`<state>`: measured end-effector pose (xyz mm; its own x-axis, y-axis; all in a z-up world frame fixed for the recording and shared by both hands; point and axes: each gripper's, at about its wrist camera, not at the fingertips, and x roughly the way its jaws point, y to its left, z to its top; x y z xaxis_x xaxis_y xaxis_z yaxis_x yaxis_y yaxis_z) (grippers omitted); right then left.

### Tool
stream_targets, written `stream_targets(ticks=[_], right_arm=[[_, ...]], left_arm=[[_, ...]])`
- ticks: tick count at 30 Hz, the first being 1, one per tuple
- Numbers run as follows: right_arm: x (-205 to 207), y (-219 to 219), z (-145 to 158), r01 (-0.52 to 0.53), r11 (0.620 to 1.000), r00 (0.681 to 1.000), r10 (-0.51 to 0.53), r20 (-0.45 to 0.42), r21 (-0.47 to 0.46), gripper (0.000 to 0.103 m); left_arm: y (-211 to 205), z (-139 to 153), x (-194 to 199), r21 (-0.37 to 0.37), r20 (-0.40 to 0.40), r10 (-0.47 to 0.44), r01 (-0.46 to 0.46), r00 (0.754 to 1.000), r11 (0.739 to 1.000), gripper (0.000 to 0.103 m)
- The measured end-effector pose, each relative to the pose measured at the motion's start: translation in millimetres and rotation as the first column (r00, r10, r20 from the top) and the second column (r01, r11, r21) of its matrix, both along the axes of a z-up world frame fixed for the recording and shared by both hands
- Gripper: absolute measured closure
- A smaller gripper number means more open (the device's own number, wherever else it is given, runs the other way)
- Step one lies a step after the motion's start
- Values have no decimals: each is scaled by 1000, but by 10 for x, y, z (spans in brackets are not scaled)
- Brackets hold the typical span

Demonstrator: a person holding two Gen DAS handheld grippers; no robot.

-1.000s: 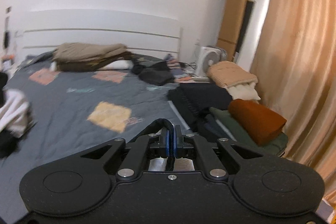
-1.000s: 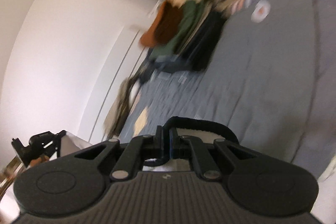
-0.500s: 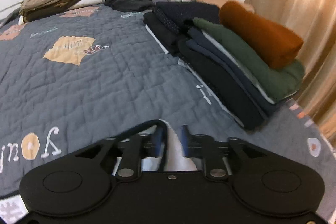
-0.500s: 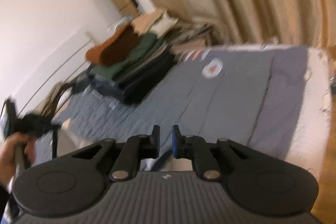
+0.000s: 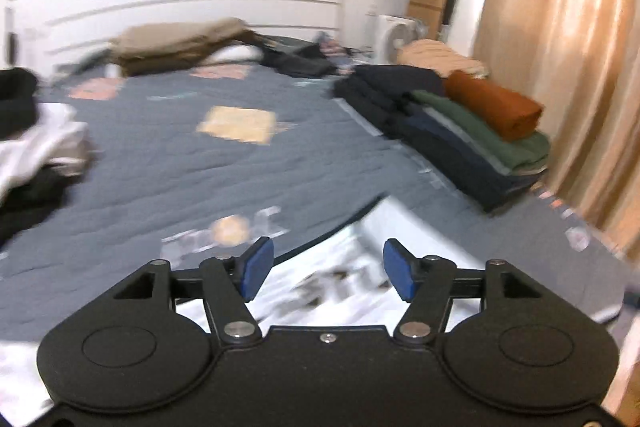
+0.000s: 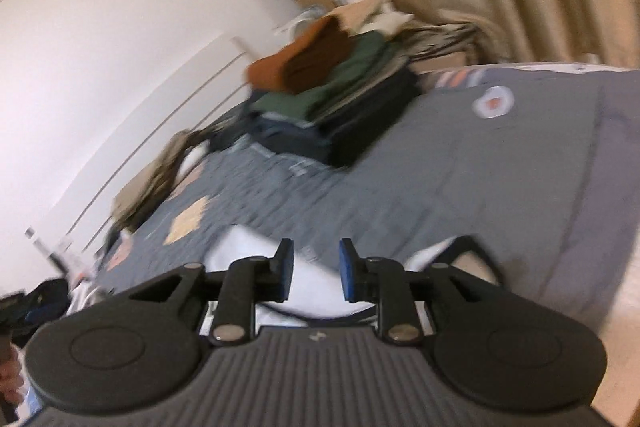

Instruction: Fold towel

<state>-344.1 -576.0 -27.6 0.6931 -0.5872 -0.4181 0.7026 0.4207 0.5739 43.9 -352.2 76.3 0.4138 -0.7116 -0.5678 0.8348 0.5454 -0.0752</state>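
A white towel (image 5: 384,251) with dark print and a dark border lies on the grey quilt just below my left gripper (image 5: 326,273). That gripper is open, its blue pads wide apart with nothing between them. In the right wrist view the same towel (image 6: 248,247) lies under my right gripper (image 6: 314,273), which is also open and holds nothing. A dark-edged corner of the towel (image 6: 460,253) shows to the right of the fingers. Both views are blurred by motion.
A stack of folded clothes (image 5: 460,131) with a rust-coloured piece on top sits at the bed's right side by the beige curtain (image 5: 580,47). Loose white and black garments (image 5: 36,155) lie at the left. More folded items (image 5: 180,45) rest by the headboard.
Both grippers were shut on the towel's edge a second ago; they have opened and let it drop onto the quilt. Both cameras swung as the hands moved.
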Motion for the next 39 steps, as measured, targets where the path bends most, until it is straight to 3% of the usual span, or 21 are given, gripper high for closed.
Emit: stream_targets(ticks=[4, 8, 16, 18, 21, 22, 25, 28, 30, 32, 36, 39], right_arm=[[363, 281, 82, -163, 985, 986, 159, -56, -62, 74], [716, 607, 132, -311, 948, 950, 307, -56, -69, 72], [1227, 1151, 127, -490, 871, 872, 489, -35, -35, 70], [1333, 1243, 106, -524, 851, 852, 523, -36, -24, 69], [1479, 1369, 79, -564, 825, 825, 563, -56, -17, 69], [1511, 1395, 74, -571, 821, 820, 569, -63, -15, 69], [1563, 1446, 64, -586, 811, 809, 584, -71, -7, 69], [1573, 1467, 78, -588, 809, 808, 586, -67, -10, 69], [1561, 1472, 88, -588, 809, 807, 587, -65, -11, 69], [1551, 1477, 93, -589, 808, 807, 588, -62, -11, 69], [1515, 1473, 110, -586, 810, 809, 585, -62, -7, 68], [1485, 1468, 127, -585, 811, 810, 583, -60, -9, 68]], left_arm=[[839, -175, -206, 89, 126, 97, -109, 987, 990, 40], [1420, -532, -418, 175, 161, 182, -209, 970, 962, 39], [1562, -996, -521, 232, 124, 234, -258, 964, 938, 39], [1559, -1121, -593, 246, 144, 221, -251, 965, 936, 39], [1536, -1334, -617, 308, 180, 234, -280, 956, 909, 40], [1543, -1403, -605, 326, 177, 240, -287, 955, 901, 45], [1622, -1531, -538, 353, 118, 261, -286, 958, 891, 78], [1764, -1568, -544, 362, 93, 265, -281, 960, 889, 96], [1908, -1526, -583, 335, 90, 290, -303, 953, 892, 98], [2118, -1441, -620, 285, 59, 345, -347, 937, 894, 98], [2643, -1236, -787, 151, -59, 502, -489, 863, 859, 98], [2922, -1247, -1039, 139, -184, 551, -533, 814, 835, 98]])
